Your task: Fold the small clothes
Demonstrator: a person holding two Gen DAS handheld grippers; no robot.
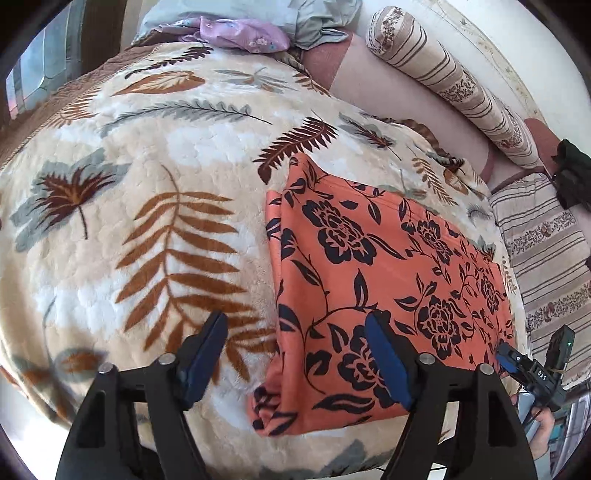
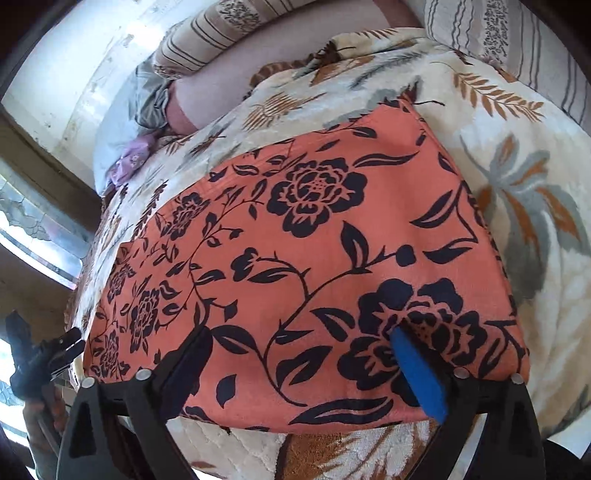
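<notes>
One orange cloth with a black flower print (image 1: 373, 280), folded flat into a rough rectangle with layered edges showing at its left side, lying on one cream plush blanket patterned with brown and grey leaves (image 1: 147, 221). Spread over a bed, that blanket.

Left gripper (image 1: 295, 328), black with two blue-padded fingers, spread wide and holding nothing: left finger (image 1: 207, 350) over bare blanket, right finger (image 1: 384, 358) over the cloth's near left part. Whether either pad touches the fabric, cannot tell.

Right gripper (image 2: 299, 347), also with two fingers, spread wide over the cloth's near edge and gripping nothing; one bright blue pad (image 2: 417, 373) against a black flower, the other finger (image 2: 188, 354) dark in shadow. Contact here also unclear.

Each gripper visible in the other's view: the right one at the far right edge of the left camera (image 1: 532, 373), the left one at the far left edge of the right camera (image 2: 48, 354), both beside the cloth's near corners.

Beyond the blanket: one long striped bolster in beige and brown (image 1: 450, 77), one flat striped cushion of the same fabric (image 1: 543, 258), one crumpled lilac floral garment (image 1: 243, 35) and one pale grey-green garment (image 1: 317, 22) heaped at the far end.
</notes>
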